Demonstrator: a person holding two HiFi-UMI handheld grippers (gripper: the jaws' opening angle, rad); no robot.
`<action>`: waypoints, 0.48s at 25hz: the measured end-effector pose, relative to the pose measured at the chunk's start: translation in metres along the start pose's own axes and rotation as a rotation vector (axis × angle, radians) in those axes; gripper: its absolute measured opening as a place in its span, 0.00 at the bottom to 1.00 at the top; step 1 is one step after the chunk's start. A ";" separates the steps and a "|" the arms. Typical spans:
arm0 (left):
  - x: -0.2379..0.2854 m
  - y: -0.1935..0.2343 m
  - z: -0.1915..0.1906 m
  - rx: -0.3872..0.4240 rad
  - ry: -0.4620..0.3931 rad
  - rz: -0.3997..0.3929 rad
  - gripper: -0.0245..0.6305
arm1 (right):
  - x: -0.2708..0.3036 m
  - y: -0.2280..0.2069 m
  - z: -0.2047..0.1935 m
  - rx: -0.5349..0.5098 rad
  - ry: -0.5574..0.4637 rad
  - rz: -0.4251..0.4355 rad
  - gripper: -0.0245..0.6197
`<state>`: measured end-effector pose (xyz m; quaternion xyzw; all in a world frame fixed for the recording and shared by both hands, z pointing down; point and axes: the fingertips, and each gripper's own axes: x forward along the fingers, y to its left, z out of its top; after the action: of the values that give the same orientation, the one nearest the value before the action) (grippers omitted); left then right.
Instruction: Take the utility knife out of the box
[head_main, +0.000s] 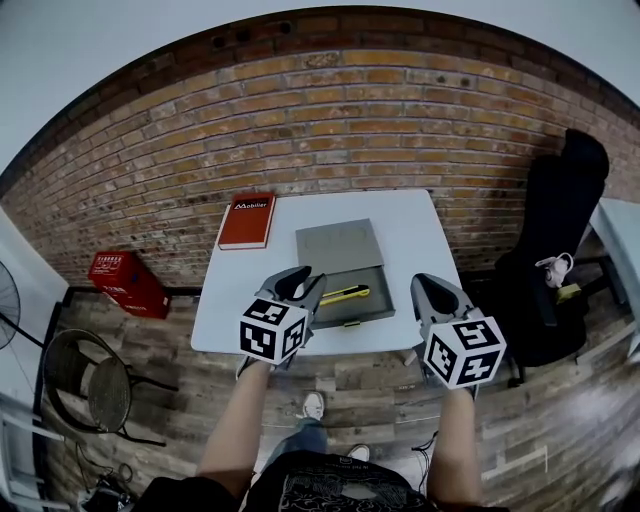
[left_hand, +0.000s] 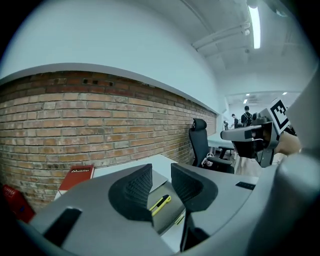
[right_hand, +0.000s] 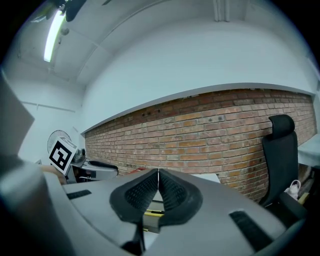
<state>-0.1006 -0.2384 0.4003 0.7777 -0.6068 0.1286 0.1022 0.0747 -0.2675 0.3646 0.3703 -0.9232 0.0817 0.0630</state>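
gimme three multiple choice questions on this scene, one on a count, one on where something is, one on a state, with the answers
1. How many red hardcover books lie on the white table? A three B one C two
2. Where does the yellow and black utility knife lie? A in the open grey box B on the book C on the bare table
3. How do the jaws of the right gripper stand? A wide apart B shut on the knife C shut, nothing between

Answers: 1 B, a single book sits at the far left corner; 2 A, the knife rests in the box's tray; 3 C, the right gripper view shows the pads meeting.
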 end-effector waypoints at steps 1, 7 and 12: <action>0.005 0.004 -0.001 0.000 0.004 -0.007 0.24 | 0.005 0.000 0.001 -0.004 0.002 -0.002 0.07; 0.041 0.025 -0.008 0.002 0.034 -0.083 0.24 | 0.036 -0.008 0.006 -0.018 0.017 -0.038 0.07; 0.074 0.042 -0.009 0.022 0.062 -0.133 0.24 | 0.064 -0.020 0.004 -0.010 0.038 -0.072 0.07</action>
<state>-0.1250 -0.3136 0.4326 0.8131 -0.5488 0.1521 0.1208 0.0423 -0.3254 0.3739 0.4012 -0.9083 0.0817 0.0855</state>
